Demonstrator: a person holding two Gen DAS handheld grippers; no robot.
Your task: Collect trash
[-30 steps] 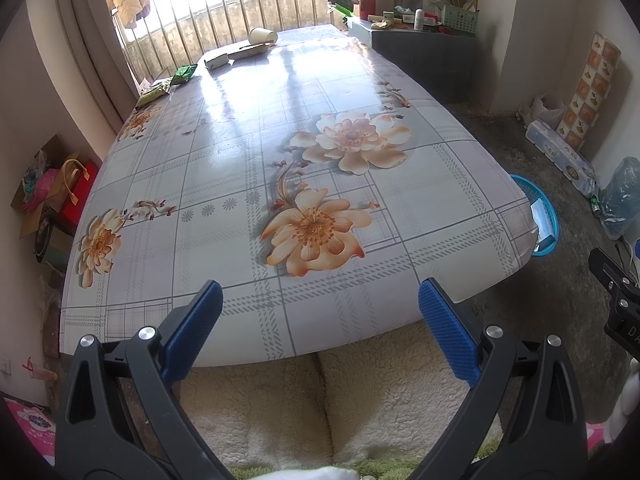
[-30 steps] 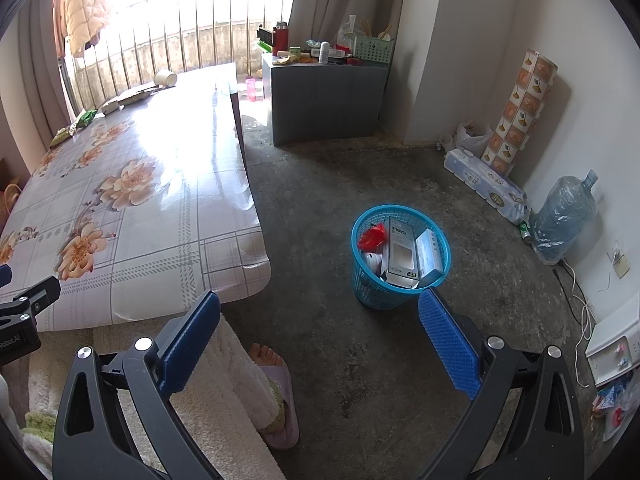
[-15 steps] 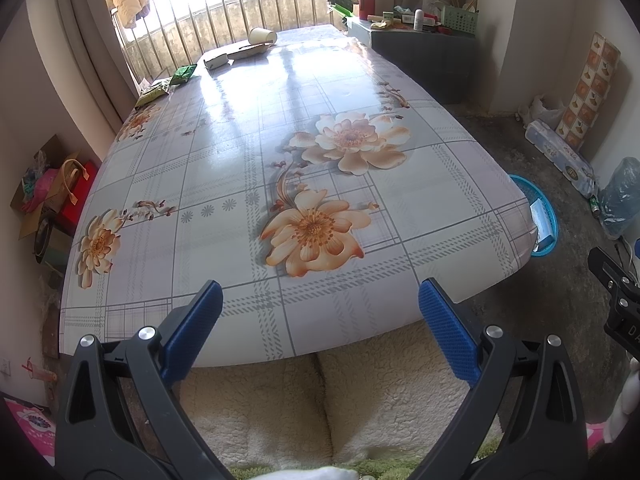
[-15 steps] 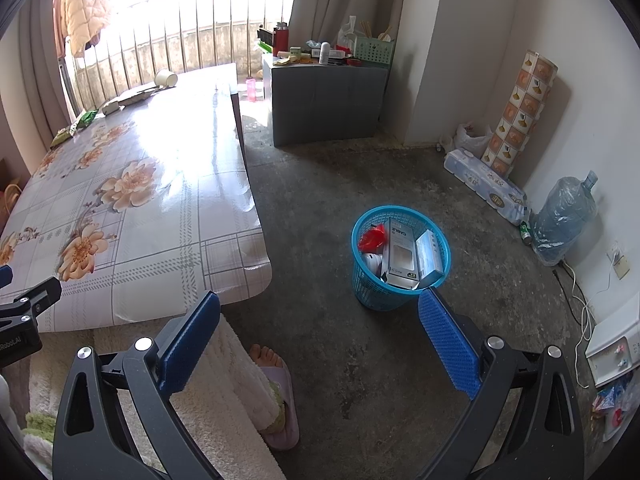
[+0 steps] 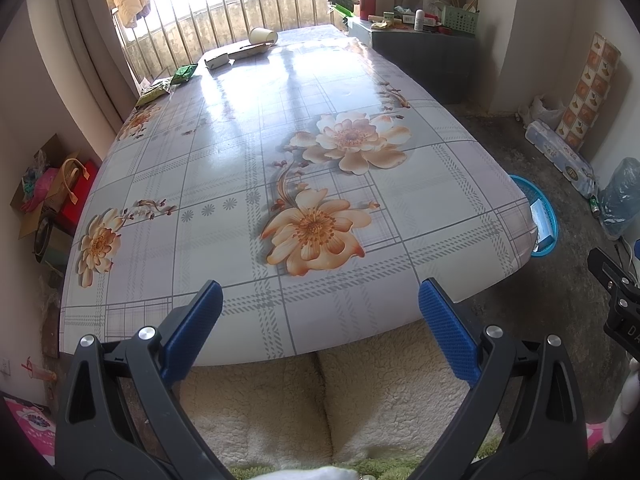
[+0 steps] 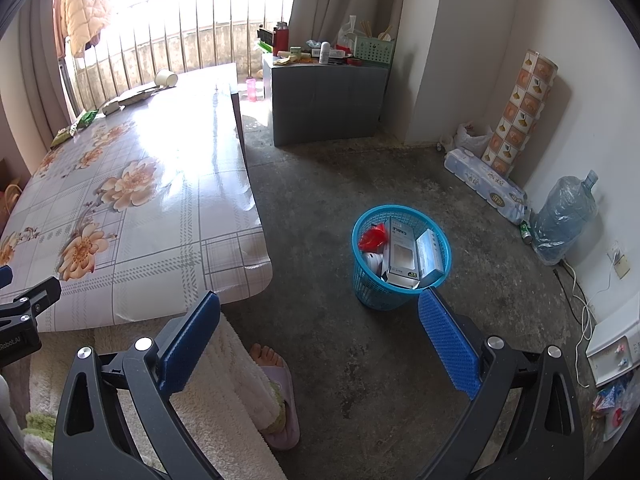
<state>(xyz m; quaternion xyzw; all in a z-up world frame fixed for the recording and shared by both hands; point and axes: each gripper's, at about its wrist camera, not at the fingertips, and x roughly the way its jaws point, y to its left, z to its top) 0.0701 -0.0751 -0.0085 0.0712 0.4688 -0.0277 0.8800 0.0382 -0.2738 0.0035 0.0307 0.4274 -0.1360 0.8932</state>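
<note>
Several pieces of trash lie far ahead of the left gripper (image 5: 316, 316), at the far end of the table (image 5: 224, 184): a paper cup (image 5: 263, 35) on its side, a small box (image 5: 216, 59) and two green packets (image 5: 185, 73). This gripper is spread wide and holds nothing. The right gripper (image 6: 318, 330), also released and empty, hangs over the floor; the blue basket (image 6: 400, 294) stands just ahead between its fingers, with boxes (image 6: 402, 254) and a red wrapper (image 6: 373, 237) inside. A foot in a slipper (image 6: 276, 392) is below, near its left finger.
</note>
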